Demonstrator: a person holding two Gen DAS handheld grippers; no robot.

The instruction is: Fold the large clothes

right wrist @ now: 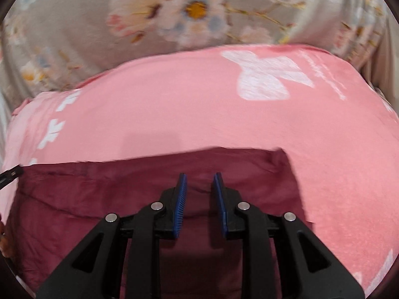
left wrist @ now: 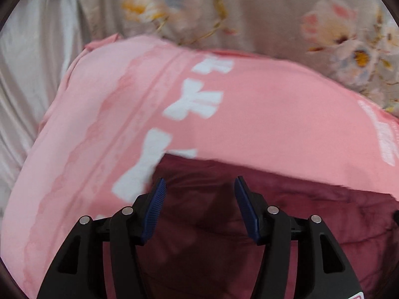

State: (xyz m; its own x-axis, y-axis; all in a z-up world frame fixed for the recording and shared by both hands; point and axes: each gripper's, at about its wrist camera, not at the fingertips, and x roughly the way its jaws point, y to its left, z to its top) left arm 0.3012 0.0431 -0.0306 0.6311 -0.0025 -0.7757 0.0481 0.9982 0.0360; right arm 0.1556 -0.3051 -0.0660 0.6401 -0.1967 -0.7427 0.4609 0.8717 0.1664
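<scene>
Both the left gripper [left wrist: 199, 186] and right gripper [right wrist: 199, 183] hang empty, left wide, right narrow, over the maroon garment [right wrist: 154, 174] at lower frame. Pinch its far corners against the pink blanket [right wrist: 199, 109], then fold evenly.

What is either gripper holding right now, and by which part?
Nothing. The left gripper and the right gripper both stand open over the maroon garment, with no cloth between their pads. It lies on the pink blanket.

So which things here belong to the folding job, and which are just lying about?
Job:
maroon garment
left gripper, open, empty
right gripper, open, empty

Lying about:
pink bow-print blanket, under the garment
floral sheet
</scene>
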